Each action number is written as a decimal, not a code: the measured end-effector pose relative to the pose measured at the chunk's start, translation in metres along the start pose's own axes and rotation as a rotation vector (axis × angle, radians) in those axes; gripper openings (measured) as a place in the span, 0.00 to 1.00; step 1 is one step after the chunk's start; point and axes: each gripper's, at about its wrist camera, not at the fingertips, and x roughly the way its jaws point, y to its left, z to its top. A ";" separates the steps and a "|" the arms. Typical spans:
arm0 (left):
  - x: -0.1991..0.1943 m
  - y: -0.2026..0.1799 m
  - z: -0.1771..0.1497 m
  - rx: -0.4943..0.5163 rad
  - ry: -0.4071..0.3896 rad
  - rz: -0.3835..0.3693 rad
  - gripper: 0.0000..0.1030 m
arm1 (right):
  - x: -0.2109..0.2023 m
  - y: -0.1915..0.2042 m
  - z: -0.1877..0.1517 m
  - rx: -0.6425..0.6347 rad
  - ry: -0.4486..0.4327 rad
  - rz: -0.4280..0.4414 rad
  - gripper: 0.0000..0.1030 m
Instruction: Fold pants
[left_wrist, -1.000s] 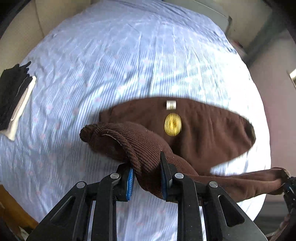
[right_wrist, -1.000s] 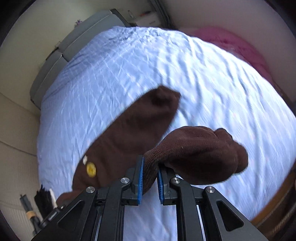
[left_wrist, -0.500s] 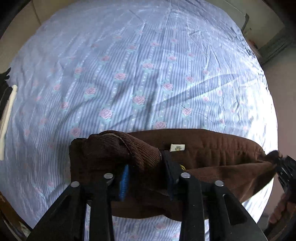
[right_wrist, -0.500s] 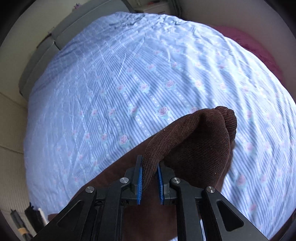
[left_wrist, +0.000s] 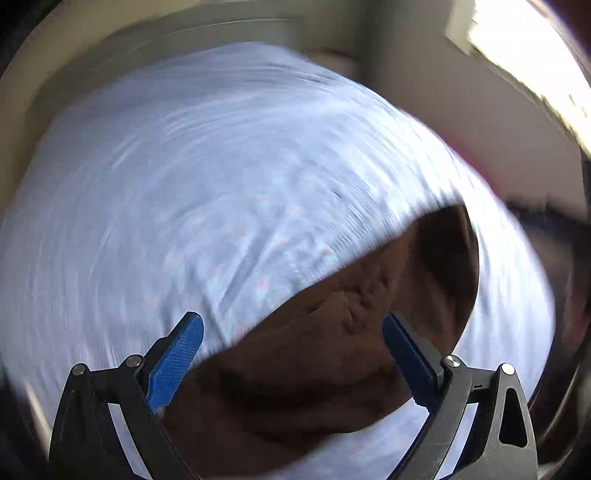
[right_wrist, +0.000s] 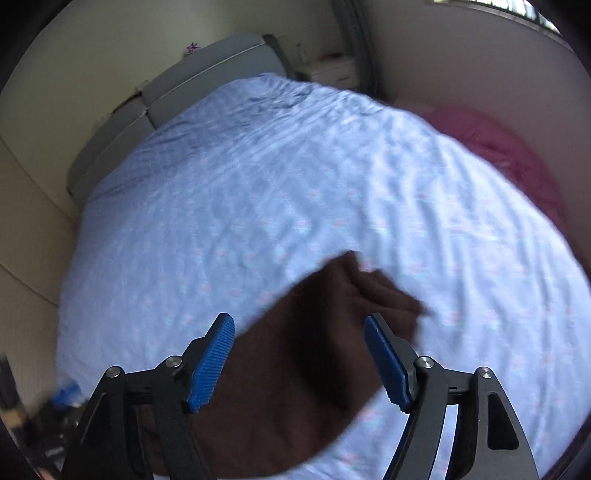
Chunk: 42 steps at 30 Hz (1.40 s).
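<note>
Pants (left_wrist: 332, 369), soft brown knit, lie bunched on the bed (left_wrist: 184, 184); both claws have just opened wide above them, empty; regrip at an edge.

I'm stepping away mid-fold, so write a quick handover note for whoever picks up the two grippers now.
Left gripper: open, its jaws have just been opening, nothing held; the brown pants lie below its fingers.
Right gripper: open too, just been opening, nothing gripped.
Pants: lying in a doubled-over bundle on the blue floral bedsheet, near its front edge.
Done: one fold laid down and let go.
Left: check the blurred edges line up, smooth, probably fold again.
</note>
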 end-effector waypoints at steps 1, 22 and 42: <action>0.013 -0.007 0.005 0.081 0.033 -0.011 0.96 | 0.002 -0.007 -0.004 0.000 0.015 -0.020 0.72; 0.097 -0.034 -0.014 0.175 0.269 -0.081 0.24 | 0.091 -0.069 -0.008 0.151 0.100 -0.058 0.58; 0.142 -0.007 0.028 0.000 0.320 -0.024 0.31 | 0.130 -0.061 0.021 0.073 0.182 -0.219 0.19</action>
